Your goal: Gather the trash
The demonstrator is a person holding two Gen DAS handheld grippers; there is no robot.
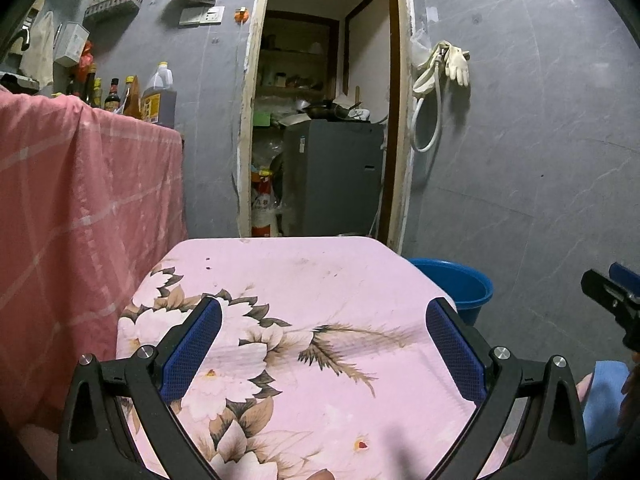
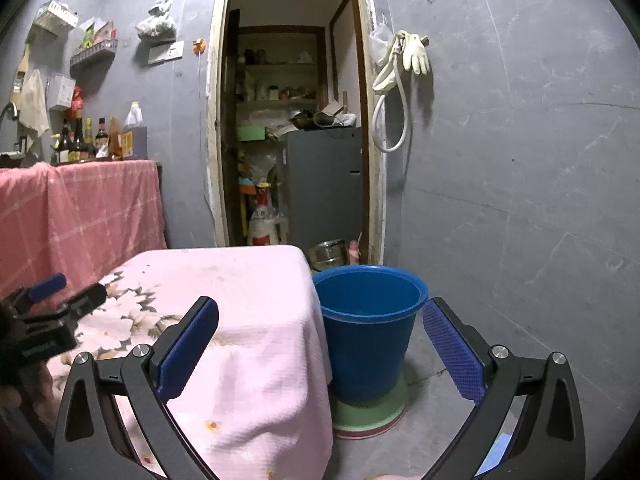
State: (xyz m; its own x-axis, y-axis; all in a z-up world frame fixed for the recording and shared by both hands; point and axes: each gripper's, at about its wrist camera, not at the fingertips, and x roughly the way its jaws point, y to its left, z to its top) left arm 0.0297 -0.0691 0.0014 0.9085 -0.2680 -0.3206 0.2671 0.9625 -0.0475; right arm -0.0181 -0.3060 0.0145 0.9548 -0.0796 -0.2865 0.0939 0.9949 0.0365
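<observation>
A: Trash is what we came for, but we see none on the tabletop (image 1: 320, 280), which is draped in a pink cloth printed with pale flowers (image 2: 256, 320); only a few small dark specks and stains mark it.

B: Where would any go?

A: Probably into the round blue plastic bucket (image 2: 370, 336), standing upright on the grey floor just beside the tabletop's right edge, seated on a flat green and pink disc (image 2: 370, 416). From here its inside looks empty, though we cannot see the bottom. We judge it sits that close so scraps can be dropped straight off the edge.

B: And our tongs?

A: We hold the left tongs (image 1: 324, 344) above the flowered cloth, released, blue pads spread wide, nothing between them. The right tongs (image 2: 320, 348) are likewise spread and empty, hanging over the corner where cloth meets bucket.

B: What surrounds us?

A: Grey tiled walls, an open doorway (image 2: 292, 120) into a cluttered storeroom, and a pink checked cloth (image 1: 80, 208) over a counter with bottles to the left.

B: So how far along?

A: Either finished or not begun; we cannot tell.
</observation>
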